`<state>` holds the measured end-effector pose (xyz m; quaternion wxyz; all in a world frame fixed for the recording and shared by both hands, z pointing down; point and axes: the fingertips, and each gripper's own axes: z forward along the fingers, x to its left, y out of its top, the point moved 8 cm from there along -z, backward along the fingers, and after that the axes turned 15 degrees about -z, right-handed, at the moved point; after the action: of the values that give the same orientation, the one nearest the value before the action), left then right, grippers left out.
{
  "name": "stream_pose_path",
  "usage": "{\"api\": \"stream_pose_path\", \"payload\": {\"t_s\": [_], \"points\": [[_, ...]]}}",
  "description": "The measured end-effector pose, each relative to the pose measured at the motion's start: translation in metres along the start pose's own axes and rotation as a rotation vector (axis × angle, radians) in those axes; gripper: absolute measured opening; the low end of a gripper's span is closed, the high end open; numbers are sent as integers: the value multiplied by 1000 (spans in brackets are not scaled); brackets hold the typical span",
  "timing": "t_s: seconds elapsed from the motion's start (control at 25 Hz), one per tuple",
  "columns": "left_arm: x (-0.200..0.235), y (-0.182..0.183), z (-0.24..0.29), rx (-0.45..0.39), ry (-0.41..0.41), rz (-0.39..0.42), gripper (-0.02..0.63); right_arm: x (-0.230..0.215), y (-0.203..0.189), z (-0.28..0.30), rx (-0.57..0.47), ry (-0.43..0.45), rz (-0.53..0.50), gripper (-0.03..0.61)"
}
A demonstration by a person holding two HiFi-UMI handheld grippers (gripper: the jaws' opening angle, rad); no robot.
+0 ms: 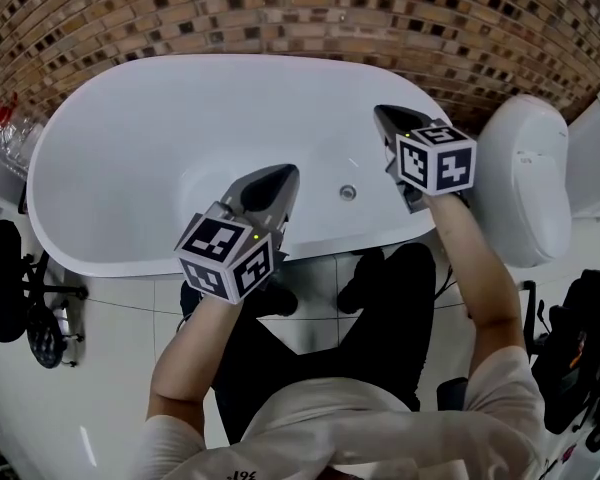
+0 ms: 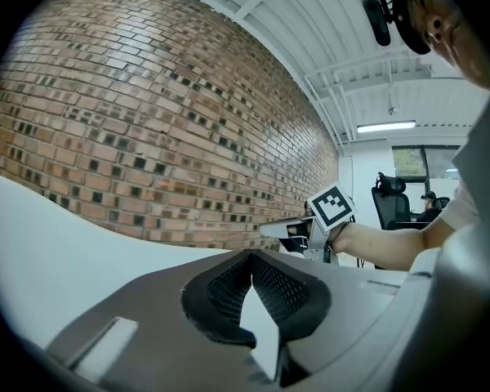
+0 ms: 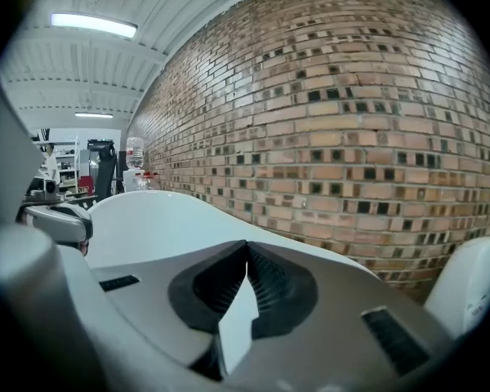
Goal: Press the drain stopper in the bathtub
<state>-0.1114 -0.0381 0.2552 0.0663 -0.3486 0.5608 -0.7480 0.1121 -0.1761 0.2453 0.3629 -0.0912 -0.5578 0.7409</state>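
The white oval bathtub (image 1: 110, 118) lies below me against a brick wall. A small round chrome drain stopper (image 1: 347, 192) sits on the tub's inner surface near the front rim. My left gripper (image 1: 283, 173) hovers over the tub just left of the stopper, its jaws shut and empty, meeting at the tip (image 2: 249, 256). My right gripper (image 1: 382, 113) is held above the tub's right end, beyond and right of the stopper, also shut on nothing (image 3: 247, 245). Neither gripper view shows the stopper. Each gripper view catches the other gripper: the right gripper (image 2: 269, 229) and the left gripper (image 3: 59, 221).
A white toilet (image 1: 525, 178) stands right of the tub. The brick wall (image 1: 300, 8) runs behind it. A black office chair (image 1: 10, 288) is on the floor at the left. The person's dark shoes (image 1: 365, 278) rest on the white tiles before the tub.
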Motion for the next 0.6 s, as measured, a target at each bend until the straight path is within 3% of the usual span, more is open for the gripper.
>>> {"api": "stream_pose_path", "payload": {"t_s": [0.6], "points": [[37, -15, 25, 42, 32, -39, -5, 3, -28, 81, 122, 58, -45, 15]]}}
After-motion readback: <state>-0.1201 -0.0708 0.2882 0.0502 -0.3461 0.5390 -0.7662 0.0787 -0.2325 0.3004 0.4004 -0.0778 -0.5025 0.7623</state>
